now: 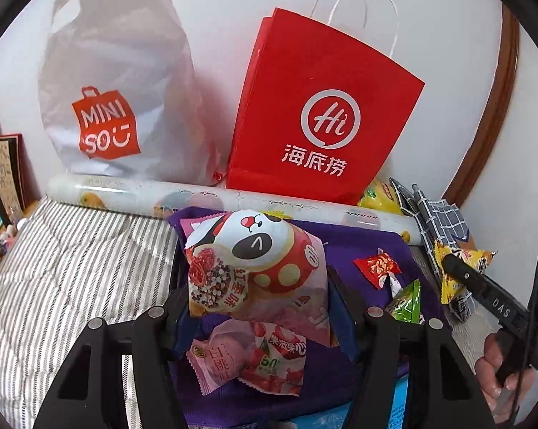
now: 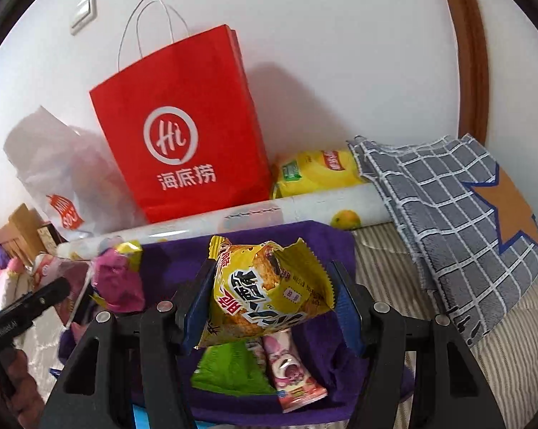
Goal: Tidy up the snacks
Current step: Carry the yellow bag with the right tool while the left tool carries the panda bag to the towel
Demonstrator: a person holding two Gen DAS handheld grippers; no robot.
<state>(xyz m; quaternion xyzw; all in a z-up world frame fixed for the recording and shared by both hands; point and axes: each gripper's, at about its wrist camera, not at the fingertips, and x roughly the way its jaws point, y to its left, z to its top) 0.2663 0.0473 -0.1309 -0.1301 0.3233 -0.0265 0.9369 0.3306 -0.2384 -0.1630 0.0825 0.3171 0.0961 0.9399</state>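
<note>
My left gripper (image 1: 258, 289) is shut on a pink and white panda snack pack (image 1: 254, 261), held above a purple cloth (image 1: 362, 246). Below it lies a pink peach candy pack (image 1: 247, 361). A red candy (image 1: 376, 266) and a green triangular pack (image 1: 406, 300) lie on the cloth to the right. My right gripper (image 2: 269, 296) is shut on a yellow snack pack (image 2: 265, 289) over the same purple cloth (image 2: 304, 236). Under it lie a green pack (image 2: 229, 368) and a pink bear pack (image 2: 290, 368). The right gripper with its yellow pack also shows in the left wrist view (image 1: 458, 271).
A red paper bag (image 1: 319, 114) and a white Miniso bag (image 1: 108, 100) stand against the wall behind a rolled printed sheet (image 1: 233, 196). A yellow chip bag (image 2: 315, 171) and a grey checked cloth (image 2: 447, 221) lie at right. Striped bedding (image 1: 72, 268) lies at left.
</note>
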